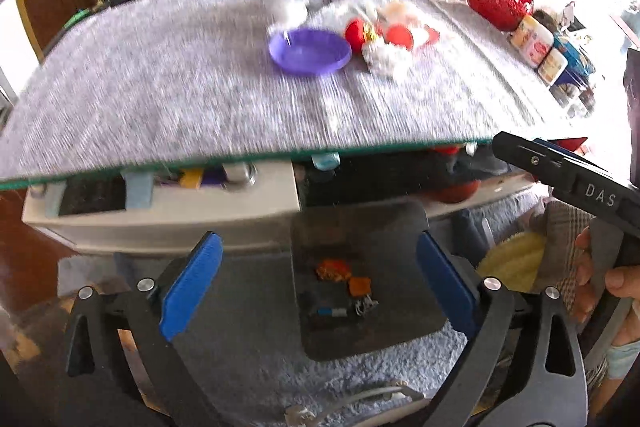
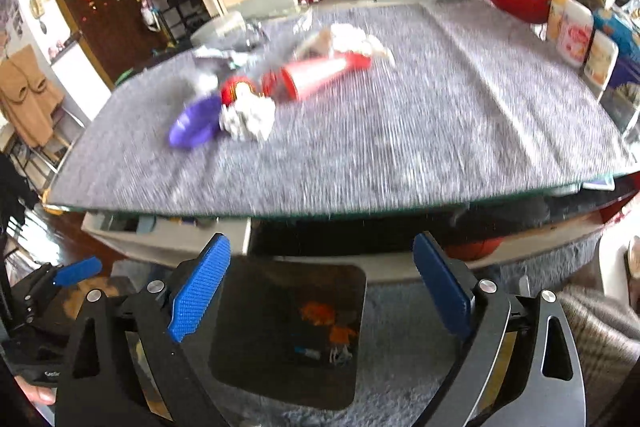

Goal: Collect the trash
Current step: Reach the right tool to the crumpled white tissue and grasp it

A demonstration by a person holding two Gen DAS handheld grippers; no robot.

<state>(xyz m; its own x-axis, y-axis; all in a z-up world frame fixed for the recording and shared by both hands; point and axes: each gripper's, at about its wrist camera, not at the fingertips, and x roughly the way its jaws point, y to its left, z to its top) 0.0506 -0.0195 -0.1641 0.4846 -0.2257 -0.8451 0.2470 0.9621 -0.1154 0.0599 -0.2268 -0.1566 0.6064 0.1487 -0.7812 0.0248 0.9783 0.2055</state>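
A black bin [image 1: 400, 331] stands on the floor below the table's front edge, with orange scraps [image 1: 334, 269] and small bits in it. My left gripper [image 1: 316, 247] hangs open above it with nothing between its blue pads. My right gripper [image 2: 322, 243] is also open and empty over the same bin [image 2: 256, 307]. On the grey-clothed table [image 1: 160, 87] lie a purple bowl [image 1: 308, 51], crumpled white paper [image 1: 386, 57] and red containers [image 1: 356, 33]. The right wrist view shows the bowl [image 2: 192, 123], the paper [image 2: 248, 117] and a red cup on its side [image 2: 316, 77].
A red basket [image 1: 500, 1] and several jars [image 1: 534, 41] line the table's right side. The glass table edge [image 1: 240, 159] overhangs a white lower shelf. A grey rug [image 1: 260, 367] lies under the bin. A hand [image 1: 616, 279] holds the right gripper's handle.
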